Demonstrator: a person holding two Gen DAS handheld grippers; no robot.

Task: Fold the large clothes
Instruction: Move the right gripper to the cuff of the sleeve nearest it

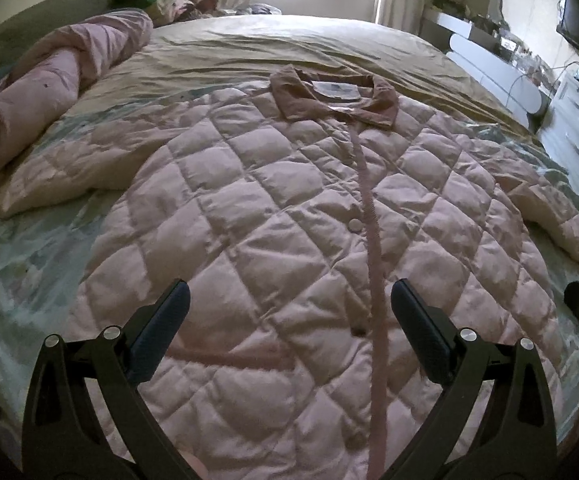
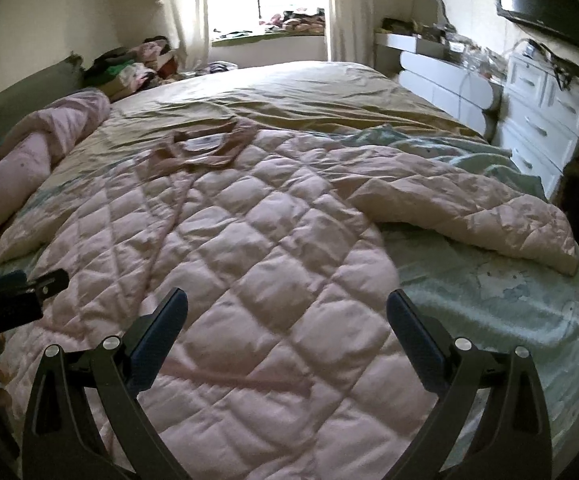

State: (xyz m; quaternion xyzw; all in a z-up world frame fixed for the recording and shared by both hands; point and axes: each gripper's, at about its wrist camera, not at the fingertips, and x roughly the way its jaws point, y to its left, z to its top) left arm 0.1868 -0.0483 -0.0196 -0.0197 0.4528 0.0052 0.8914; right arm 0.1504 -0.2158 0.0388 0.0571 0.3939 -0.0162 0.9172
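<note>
A large pink quilted coat (image 1: pixel 273 216) lies flat and face up on the bed, its brown collar (image 1: pixel 333 96) at the far end and both sleeves spread out. It also shows in the right wrist view (image 2: pixel 249 240). Its right sleeve (image 2: pixel 469 204) lies out to the right; its left sleeve (image 1: pixel 73 172) lies out to the left. My left gripper (image 1: pixel 289 300) is open and empty above the coat's lower front, near the button strip. My right gripper (image 2: pixel 287 306) is open and empty above the coat's lower right side.
A rolled pink quilt (image 1: pixel 45 92) lies along the bed's left side. The tan sheet (image 1: pixel 289 44) covers the far half of the bed. White drawers (image 2: pixel 541 120) stand to the right of the bed. Piled clothes (image 2: pixel 137 64) sit by the window.
</note>
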